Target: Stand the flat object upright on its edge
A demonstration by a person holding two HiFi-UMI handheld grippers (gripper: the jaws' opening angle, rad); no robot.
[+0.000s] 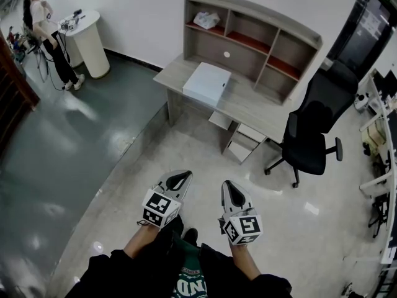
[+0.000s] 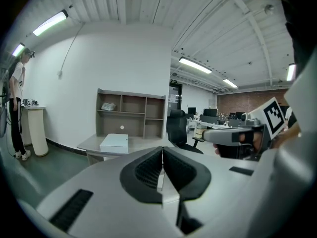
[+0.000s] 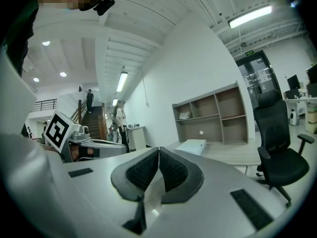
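A flat white box (image 1: 207, 82) lies on the grey desk (image 1: 248, 104) far ahead of me; it also shows as the white box (image 2: 114, 143) in the left gripper view and the white box (image 3: 191, 146) in the right gripper view. My left gripper (image 1: 182, 177) and right gripper (image 1: 227, 188) are held side by side over the floor, well short of the desk. Both are shut with nothing between the jaws. The left gripper (image 2: 162, 158) and the right gripper (image 3: 158, 161) each show their pads pressed together.
The desk carries a shelf hutch (image 1: 251, 42) with a small white item (image 1: 206, 20) in one cubby. A black office chair (image 1: 313, 126) stands at the desk's right. A person (image 1: 46, 33) stands by a white round pedestal (image 1: 87, 42) at far left. More desks (image 1: 378, 117) line the right side.
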